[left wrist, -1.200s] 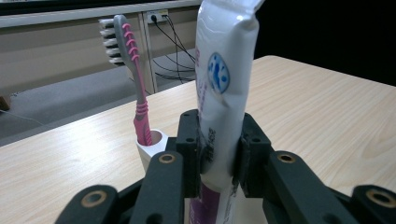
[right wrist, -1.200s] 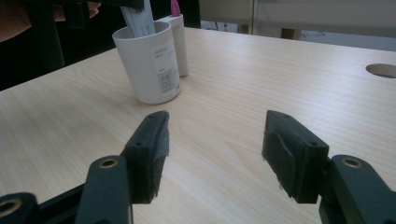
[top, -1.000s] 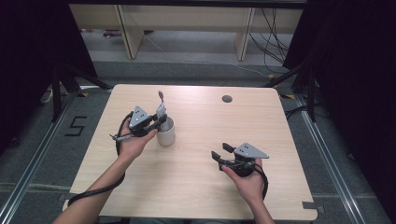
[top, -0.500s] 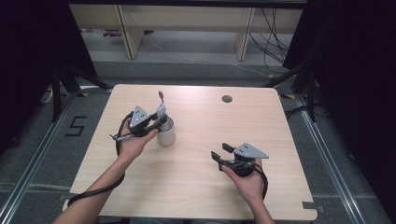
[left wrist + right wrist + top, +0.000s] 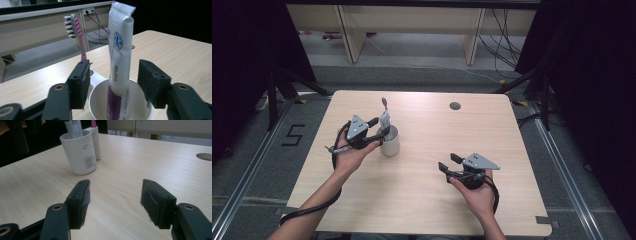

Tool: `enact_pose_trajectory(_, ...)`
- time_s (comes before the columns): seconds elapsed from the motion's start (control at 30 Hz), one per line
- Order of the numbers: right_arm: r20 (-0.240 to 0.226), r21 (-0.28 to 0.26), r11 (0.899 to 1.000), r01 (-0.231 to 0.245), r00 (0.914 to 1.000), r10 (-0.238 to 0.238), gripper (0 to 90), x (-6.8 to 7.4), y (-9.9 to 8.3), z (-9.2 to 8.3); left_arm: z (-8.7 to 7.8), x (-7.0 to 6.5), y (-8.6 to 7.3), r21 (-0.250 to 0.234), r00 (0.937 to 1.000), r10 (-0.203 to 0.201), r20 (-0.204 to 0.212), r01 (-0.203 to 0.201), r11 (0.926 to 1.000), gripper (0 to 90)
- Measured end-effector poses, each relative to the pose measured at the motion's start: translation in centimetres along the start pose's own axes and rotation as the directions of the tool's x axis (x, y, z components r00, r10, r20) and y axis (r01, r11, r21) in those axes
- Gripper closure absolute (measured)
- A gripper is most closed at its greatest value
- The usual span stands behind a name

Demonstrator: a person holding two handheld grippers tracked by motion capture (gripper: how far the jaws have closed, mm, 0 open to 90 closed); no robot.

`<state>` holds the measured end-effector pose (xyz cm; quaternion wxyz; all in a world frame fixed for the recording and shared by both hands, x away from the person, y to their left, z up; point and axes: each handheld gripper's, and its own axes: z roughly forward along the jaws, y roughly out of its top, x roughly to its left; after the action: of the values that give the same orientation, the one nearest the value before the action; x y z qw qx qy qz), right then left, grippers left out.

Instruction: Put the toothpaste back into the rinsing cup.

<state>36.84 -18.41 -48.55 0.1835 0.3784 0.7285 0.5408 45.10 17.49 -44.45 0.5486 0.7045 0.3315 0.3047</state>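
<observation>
A white cup (image 5: pixel 392 146) stands on the left half of the table. A white and purple toothpaste tube (image 5: pixel 117 50) stands upright in it. A grey and pink toothbrush (image 5: pixel 76 27) rises from a small holder on the cup's far side. My left gripper (image 5: pixel 379 127) is level with the tube (image 5: pixel 384 121), one jaw on each side. Its jaws have just been opening, and the pads (image 5: pixel 153 82) stand clear of the tube. My right gripper (image 5: pixel 449 162) rests low over the table at the right, open with nothing between its fingers (image 5: pixel 80 200). It faces the cup (image 5: pixel 81 152).
The light wooden table (image 5: pixel 422 200) has a round cable hole (image 5: pixel 455 106) near its far edge. Cables trail from both grippers toward the front edge. Beyond the table lie grey floor, dark stands and a low wooden shelf.
The left gripper's jaws have parted from the toothpaste tube, which stays upright in the cup. Both hands have kept their places.
</observation>
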Motion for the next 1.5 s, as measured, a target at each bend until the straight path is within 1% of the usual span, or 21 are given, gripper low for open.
enact_pose_trajectory(0.27,0.006,0.001,1.0,0.01,0.9999,-0.01,40.8,-0.1,-0.1,0.1,-1.8,-0.3,-0.2,-0.004,0.9999,-0.002,0.014,0.002,1.0,33.4)
enact_pose_trajectory(0.37,0.019,-0.025,0.998,0.053,0.9984,-0.053,40.8,-0.3,-0.1,0.2,-2.7,-0.4,-0.4,0.0,0.9999,-0.001,0.015,0.001,1.0,32.5)
enact_pose_trajectory(0.5,0.024,-0.024,0.998,0.052,0.9984,-0.051,40.8,-0.3,-0.1,0.2,-3.8,-0.4,-0.9,-0.01,0.9999,-0.006,0.016,0.006,0.9999,32.4)
enact_pose_trajectory(0.67,0.021,-0.022,0.998,0.051,0.9985,-0.05,40.8,-0.3,-0.1,0.2,-5.4,-0.5,-1.6,0.004,1.0,-0.003,0.005,0.003,1.0,32.0)
enact_pose_trajectory(0.73,0.022,-0.014,0.999,0.044,0.9988,-0.044,40.8,-0.3,-0.1,0.2,-5.9,-0.4,-2.0,0.005,1.0,-0.007,0.002,0.007,1.0,31.9)
enact_pose_trajectory(0.77,0.017,-0.011,1.0,0.027,0.9995,-0.026,40.8,-0.2,-0.1,0.2,-6.2,-0.4,-2.3,0.005,0.9999,-0.014,0.0,0.013,0.9999,31.8)
enact_pose_trajectory(0.87,0.019,-0.007,0.999,0.034,0.9993,-0.033,40.8,-0.2,-0.2,0.2,-7.0,-0.4,-3.1,0.011,0.9998,-0.02,-0.009,0.02,0.9997,31.6)
enact_pose_trajectory(0.93,0.02,-0.008,1.0,0.011,0.9997,-0.011,40.7,-0.1,-0.2,0.2,-7.4,-0.3,-3.7,0.019,0.9996,-0.026,-0.014,0.026,0.9995,31.6)
enact_pose_trajectory(0.97,0.011,-0.007,0.999,0.035,0.9993,-0.035,40.7,-0.3,-0.2,0.2,-7.6,-0.3,-4.0,0.021,0.9993,-0.033,-0.018,0.033,0.9992,31.6)
enact_pose_trajectory(1.03,0.013,-0.014,0.999,0.032,0.9994,-0.032,40.7,-0.3,-0.2,0.3,-8.0,-0.3,-4.6,0.027,0.999,-0.038,-0.023,0.039,0.9989,31.5)
enact_pose_trajectory(1.07,0.021,-0.014,1.0,0.0,0.9998,0.0,40.7,0.0,-0.3,0.3,-8.0,-0.3,-5.0,0.015,0.999,-0.041,-0.017,0.041,0.999,31.5)
enact_pose_trajectory(1.1,0.018,-0.009,1.0,0.026,0.9995,-0.026,40.7,-0.2,-0.3,0.3,-8.3,-0.3,-5.3,0.03,0.9985,-0.048,-0.027,0.049,0.9983,31.5)
enact_pose_trajectory(1.17,0.024,0.002,1.0,0.026,0.9994,-0.026,40.6,-0.2,-0.3,0.3,-8.6,-0.3,-5.9,0.037,0.9979,-0.056,-0.032,0.057,0.9977,31.5)
enact_pose_trajectory(1.2,0.007,-0.002,1.0,0.028,0.9996,-0.028,40.7,-0.3,-0.4,0.4,-8.7,-0.2,-6.2,0.039,0.9974,-0.062,-0.036,0.064,0.9972,31.5)
enact_pose_trajectory(1.23,0.011,0.0,1.0,0.019,0.9998,-0.019,40.7,-0.2,-0.4,0.4,-8.8,-0.2,-6.5,0.034,0.9972,-0.067,-0.035,0.068,0.9971,31.5)
enact_pose_trajectory(1.27,0.014,0.0,0.999,0.053,0.9985,-0.053,40.7,-0.4,-0.3,0.4,-8.9,-0.1,-6.8,0.035,0.9967,-0.072,-0.037,0.073,0.9967,31.4)
enact_pose_trajectory(1.37,0.005,-0.001,0.999,0.046,0.9989,-0.046,40.6,-0.4,-0.4,0.5,-9.2,0.0,-7.8,0.051,0.9963,-0.069,-0.051,0.072,0.9961,31.4)
enact_pose_trajectory(1.4,0.018,-0.001,1.0,-0.001,0.9998,0.001,40.7,0.0,-0.5,0.5,-9.2,0.1,-8.2,0.041,0.9957,-0.079,-0.048,0.081,0.9959,31.4)
enact_pose_trajectory(1.43,0.021,0.012,0.999,0.041,0.9989,-0.042,40.7,-0.4,-0.4,0.4,-9.3,0.1,-8.3,0.051,0.9955,-0.077,-0.054,0.08,0.9955,31.4)
enact_pose_trajectory(1.47,0.019,0.014,0.999,0.042,0.9989,-0.042,40.7,-0.4,-0.4,0.3,-9.3,0.2,-8.7,0.055,0.9956,-0.072,-0.061,0.075,0.9956,31.4)
enact_pose_trajectory(1.5,0.004,0.01,1.0,0.019,0.9998,-0.019,40.7,-0.3,-0.5,0.6,-9.3,0.2,-8.8,0.056,0.9953,-0.074,-0.063,0.078,0.9954,31.4)
